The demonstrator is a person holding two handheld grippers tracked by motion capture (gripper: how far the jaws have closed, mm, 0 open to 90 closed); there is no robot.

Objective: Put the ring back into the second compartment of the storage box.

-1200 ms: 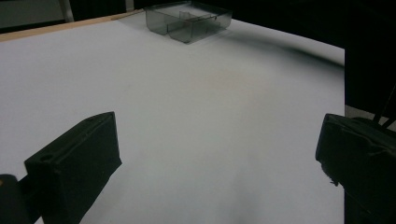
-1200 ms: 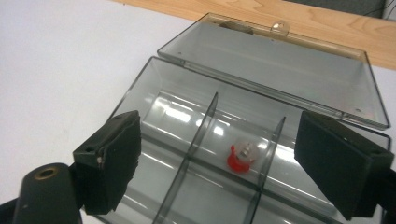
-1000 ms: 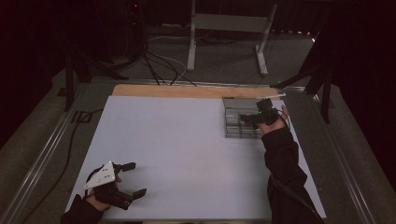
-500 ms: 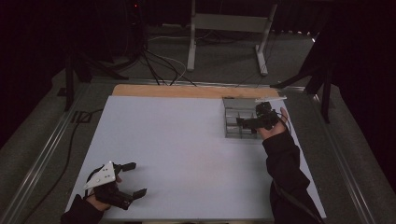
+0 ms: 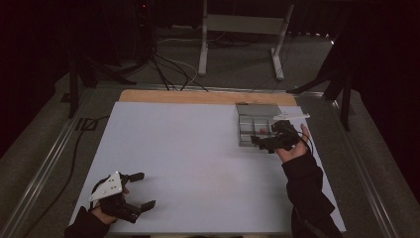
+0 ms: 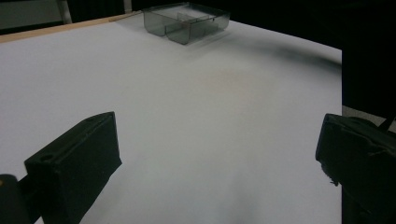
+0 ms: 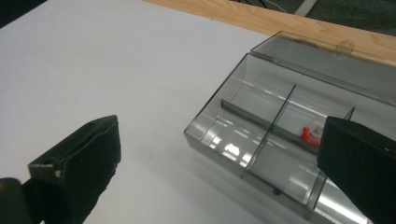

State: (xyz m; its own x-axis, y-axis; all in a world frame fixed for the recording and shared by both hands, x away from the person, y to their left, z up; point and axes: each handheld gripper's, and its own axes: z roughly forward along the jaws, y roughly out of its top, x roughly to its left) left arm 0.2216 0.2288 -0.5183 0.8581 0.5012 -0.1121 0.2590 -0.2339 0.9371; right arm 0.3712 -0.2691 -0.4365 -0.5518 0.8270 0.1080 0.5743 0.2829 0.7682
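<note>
High view, table: we see a white sheet (image 5: 198, 163) over the tabletop, with a bare wooden strip (image 5: 198, 96) along its far edge.
Left gripper (image 5: 140, 190): we find it at the near left corner, low over the sheet, jaws spread wide with nothing between them (its grey plate faces up).
Right gripper (image 5: 258, 141): held at the near edge of the box, jaws parted and gripping nothing.
Box (image 7: 261, 140): clear, smoky plastic with dividers, at the far right of the sheet, lid (image 7: 327, 65) folded back toward the wooden strip.
Red piece (image 7: 309, 136): we spot it lying in one inner compartment, partly hidden by a jaw; what it is we cannot tell.
</note>
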